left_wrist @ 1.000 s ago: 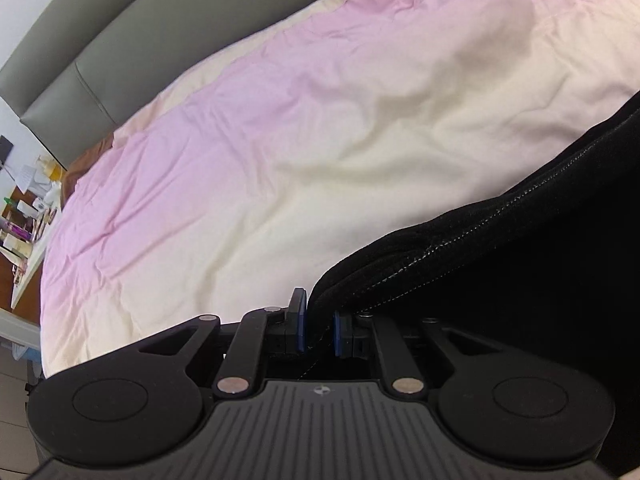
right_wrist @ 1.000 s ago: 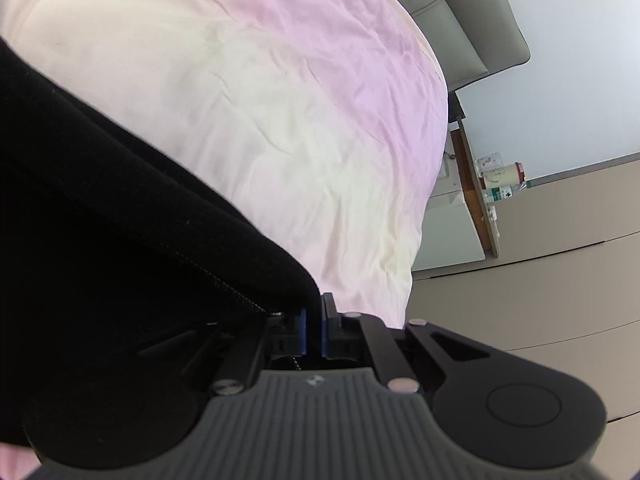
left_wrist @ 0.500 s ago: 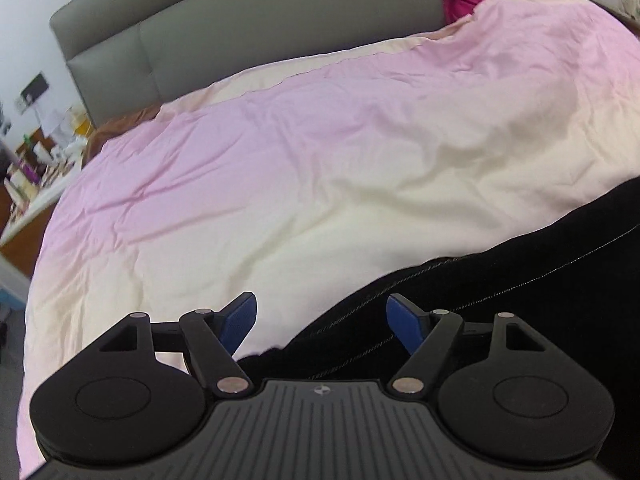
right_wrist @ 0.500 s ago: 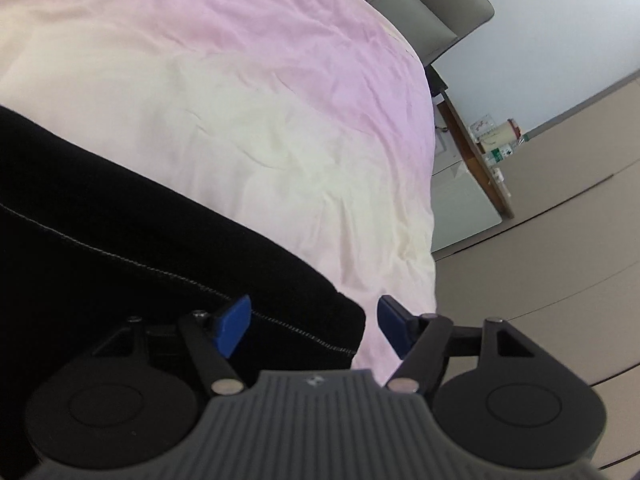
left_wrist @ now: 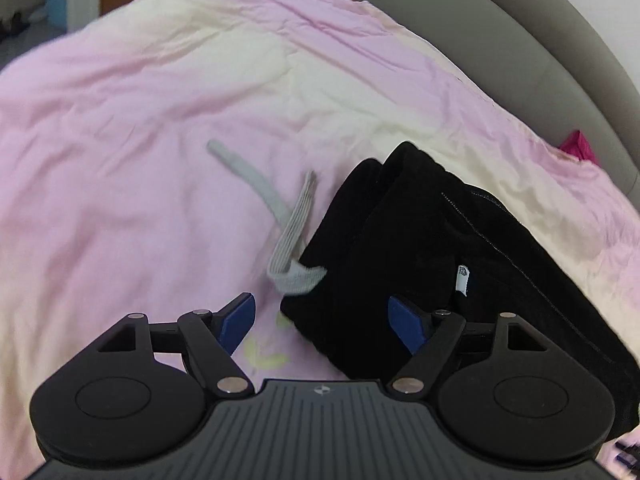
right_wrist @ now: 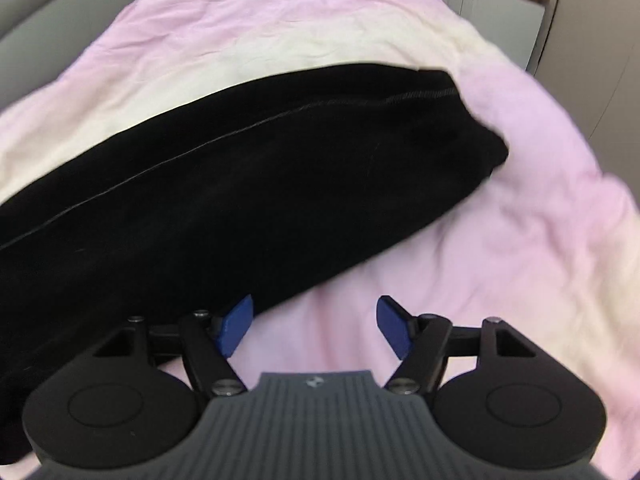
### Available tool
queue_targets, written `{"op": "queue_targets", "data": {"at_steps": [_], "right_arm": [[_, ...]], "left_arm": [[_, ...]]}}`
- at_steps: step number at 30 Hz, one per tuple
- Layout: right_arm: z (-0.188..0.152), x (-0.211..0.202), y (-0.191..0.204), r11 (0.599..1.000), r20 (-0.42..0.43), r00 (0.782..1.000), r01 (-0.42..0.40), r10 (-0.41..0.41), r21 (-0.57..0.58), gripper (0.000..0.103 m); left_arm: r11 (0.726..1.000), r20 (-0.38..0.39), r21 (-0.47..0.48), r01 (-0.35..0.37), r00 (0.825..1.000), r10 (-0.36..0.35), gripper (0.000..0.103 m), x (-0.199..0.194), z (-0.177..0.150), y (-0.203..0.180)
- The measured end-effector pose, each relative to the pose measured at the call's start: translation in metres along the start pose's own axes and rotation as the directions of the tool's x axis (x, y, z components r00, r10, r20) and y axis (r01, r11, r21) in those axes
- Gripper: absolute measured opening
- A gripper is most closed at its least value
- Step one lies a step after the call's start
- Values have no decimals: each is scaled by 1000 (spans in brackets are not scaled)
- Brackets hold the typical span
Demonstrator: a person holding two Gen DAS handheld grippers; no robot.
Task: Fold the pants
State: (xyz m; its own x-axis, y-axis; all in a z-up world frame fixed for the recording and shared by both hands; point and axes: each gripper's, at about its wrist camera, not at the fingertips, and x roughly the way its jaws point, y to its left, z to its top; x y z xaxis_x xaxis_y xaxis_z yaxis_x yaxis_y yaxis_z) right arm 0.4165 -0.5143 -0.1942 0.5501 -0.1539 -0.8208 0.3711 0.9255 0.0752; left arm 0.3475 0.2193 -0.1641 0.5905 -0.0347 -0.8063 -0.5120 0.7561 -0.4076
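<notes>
Pants (left_wrist: 424, 256), black and soft, are lying folded on the pink and cream blanket (left_wrist: 140, 140), right of the grey drawstring (left_wrist: 288, 232). The left gripper (left_wrist: 322, 318) is hanging with fingers spread wide, holding nothing. From the right wrist, the pants (right_wrist: 240, 184) are stretching far and left, stitched seam showing. The right gripper (right_wrist: 316, 322) is spread too, over bare blanket (right_wrist: 500, 240).
</notes>
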Motion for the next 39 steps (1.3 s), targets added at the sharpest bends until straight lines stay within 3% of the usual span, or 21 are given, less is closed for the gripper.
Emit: {"op": "queue_targets", "data": {"at_steps": [4, 8, 10, 13, 14, 15, 18, 20, 22, 23, 26, 28, 31, 34, 37, 39], "right_arm": [[-49, -21, 35, 993, -1, 994, -113, 113, 21, 65], [-95, -39, 96, 972, 27, 977, -208, 212, -113, 64], [-113, -46, 125, 952, 17, 964, -258, 264, -162, 64], [-135, -59, 167, 915, 1, 942, -327, 337, -236, 64], [-140, -63, 180, 899, -7, 934, -347, 358, -266, 64], [-145, -66, 192, 882, -16, 925, -367, 380, -296, 64], [-164, -75, 241, 800, -65, 891, -433, 449, -416, 64], [-177, -75, 273, 750, -100, 872, -466, 479, -470, 64], [-187, -68, 300, 736, -123, 866, -479, 484, -478, 61], [-190, -64, 309, 736, -125, 865, -481, 485, -476, 53], [-203, -61, 337, 767, -118, 888, -446, 445, -462, 9], [-201, -74, 341, 768, -110, 885, -449, 452, -457, 7], [-202, -117, 349, 722, -99, 867, -465, 488, -512, 6], [-214, -160, 361, 673, -130, 835, -513, 534, -533, 5], [-251, -181, 381, 612, -198, 810, -554, 551, -564, 4], [-283, -175, 396, 608, -227, 809, -564, 542, -559, 4]], "left_arm": [[978, -48, -190, 87, 994, -98, 89, 21, -20, 18], [954, 15, -243, 177, 984, -179, 89, 46, -25, 18], [953, 36, -242, 185, 983, -182, 78, 51, -17, 15], [961, 9, -238, 139, 990, -141, 62, 54, -3, 10], [970, 14, -214, 119, 993, -118, 49, 50, 0, 7], [976, 21, -184, 113, 994, -111, 43, 44, 4, 3], [987, 51, -106, 119, 992, -114, 37, 29, 12, -8], [993, 42, -68, 94, 995, -91, 36, 29, 16, -14], [996, 22, -60, 71, 997, -70, 35, 34, 18, -14], [996, 18, -56, 67, 998, -66, 34, 36, 18, -14], [997, 25, -40, 69, 997, -68, 29, 25, 27, -15], [997, 30, -34, 71, 997, -70, 27, 8, 40, -18], [999, 49, -10, 44, 998, -43, 26, -24, 60, -14], [1000, 58, -8, -17, 998, 17, 25, -51, 70, 12], [993, 24, -26, -117, 993, 118, 25, -44, 64, 57], [984, -32, -69, -163, 986, 161, 26, -24, 54, 89]]}}
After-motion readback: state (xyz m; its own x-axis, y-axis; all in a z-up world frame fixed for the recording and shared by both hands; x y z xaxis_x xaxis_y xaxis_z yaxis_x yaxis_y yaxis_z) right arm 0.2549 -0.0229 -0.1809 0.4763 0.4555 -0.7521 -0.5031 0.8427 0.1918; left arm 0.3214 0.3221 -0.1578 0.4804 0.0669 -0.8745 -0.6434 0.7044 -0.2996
